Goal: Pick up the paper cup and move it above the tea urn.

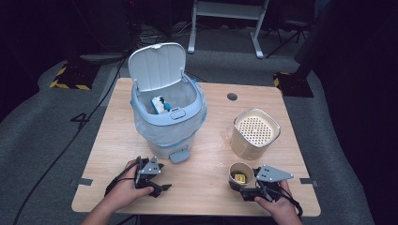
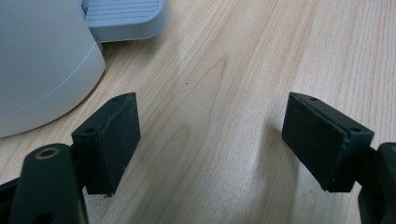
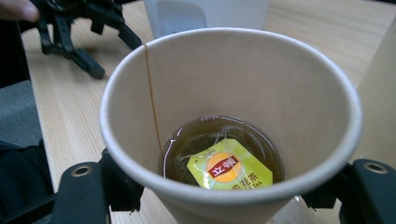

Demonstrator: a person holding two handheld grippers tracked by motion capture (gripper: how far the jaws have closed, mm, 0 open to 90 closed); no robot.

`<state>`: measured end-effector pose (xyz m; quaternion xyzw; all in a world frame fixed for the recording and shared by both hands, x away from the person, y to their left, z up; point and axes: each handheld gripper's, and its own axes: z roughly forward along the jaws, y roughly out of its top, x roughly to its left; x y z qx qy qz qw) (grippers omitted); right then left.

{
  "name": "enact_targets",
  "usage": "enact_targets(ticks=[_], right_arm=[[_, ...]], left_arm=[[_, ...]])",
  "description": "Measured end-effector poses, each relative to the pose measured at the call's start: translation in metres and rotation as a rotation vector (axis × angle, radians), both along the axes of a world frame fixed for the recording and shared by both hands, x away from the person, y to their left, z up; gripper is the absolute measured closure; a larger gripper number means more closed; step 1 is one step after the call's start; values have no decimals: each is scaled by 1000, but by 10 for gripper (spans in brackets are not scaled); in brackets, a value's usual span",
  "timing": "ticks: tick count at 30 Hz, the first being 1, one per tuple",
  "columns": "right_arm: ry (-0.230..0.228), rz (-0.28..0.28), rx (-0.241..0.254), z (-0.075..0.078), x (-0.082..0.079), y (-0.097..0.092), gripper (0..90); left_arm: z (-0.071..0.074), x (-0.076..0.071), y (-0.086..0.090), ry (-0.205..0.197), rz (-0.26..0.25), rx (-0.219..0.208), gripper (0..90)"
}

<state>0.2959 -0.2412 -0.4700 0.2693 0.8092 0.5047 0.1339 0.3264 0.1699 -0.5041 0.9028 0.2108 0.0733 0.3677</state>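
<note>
A brown paper cup (image 1: 241,176) stands near the table's front right. It holds dark tea and a yellow tea-bag packet (image 3: 229,168). My right gripper (image 3: 222,191) has its jaws on either side of the cup's lower wall, pads pressing on it. In the high view the right gripper (image 1: 241,185) sits just in front of the cup, held by a hand. My left gripper (image 2: 210,140) is open over bare wood with nothing between its pads. It rests at the front left (image 1: 164,177), close to the bin's pedal (image 2: 123,16).
A pale blue pedal bin (image 1: 164,140) with a plastic liner stands mid-table, lid (image 1: 157,65) raised, a blue-and-white item (image 1: 160,105) inside. A beige container with a perforated top (image 1: 255,133) stands behind the cup. A cable hole (image 1: 232,96) lies farther back.
</note>
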Motion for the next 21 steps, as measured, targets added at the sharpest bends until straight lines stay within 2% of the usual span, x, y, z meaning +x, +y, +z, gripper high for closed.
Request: enact_targets(ticks=[9, 12, 21], right_arm=[[-12, 32, 37, 25, 7, -9, 313], [-18, 38, 35, 39, 11, -14, 316], [-31, 38, 13, 62, 21, -23, 321]], left_arm=[[0, 0, 0, -3, 2, 2, 195], [0, 0, 0, -1, 1, 1, 193], [0, 0, 0, -2, -1, 2, 191]])
